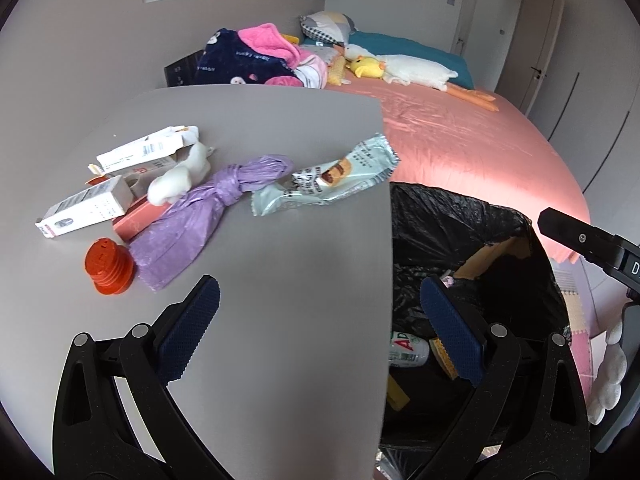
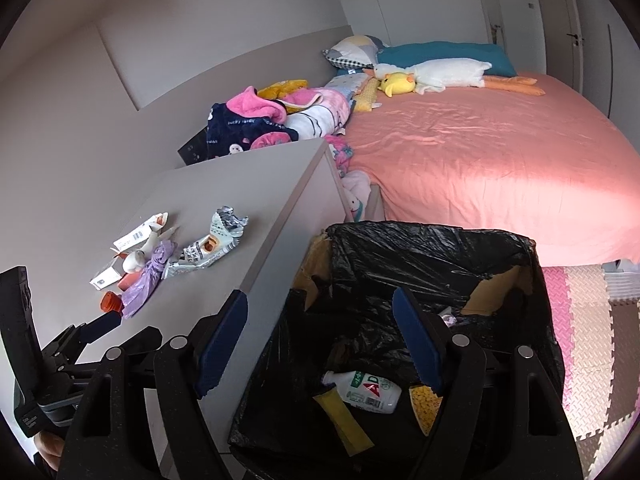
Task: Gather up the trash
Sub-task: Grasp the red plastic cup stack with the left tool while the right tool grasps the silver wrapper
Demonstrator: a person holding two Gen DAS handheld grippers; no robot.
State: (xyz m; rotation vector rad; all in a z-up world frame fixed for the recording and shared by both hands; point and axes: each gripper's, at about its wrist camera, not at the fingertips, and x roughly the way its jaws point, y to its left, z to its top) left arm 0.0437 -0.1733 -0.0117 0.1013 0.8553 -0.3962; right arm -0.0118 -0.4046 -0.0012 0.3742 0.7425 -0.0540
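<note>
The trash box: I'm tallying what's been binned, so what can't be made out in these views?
- Trash box floor: right wrist view, right gripper fingers cover parts; black liner hides corners.
- White bottle: left wrist view, table edge cuts it off.
- Yellow wrapper print: too small.

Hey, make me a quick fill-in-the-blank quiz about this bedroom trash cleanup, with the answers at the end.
1. The knotted plastic bag on the table is ____ in color.
2. The bin beside the table is lined with a ____ bag.
3. The white bottle with the red letter lies inside the ____.
4. The left claw and the right claw are both ____ and hold nothing.

Answers: purple; black; bin; open
</note>
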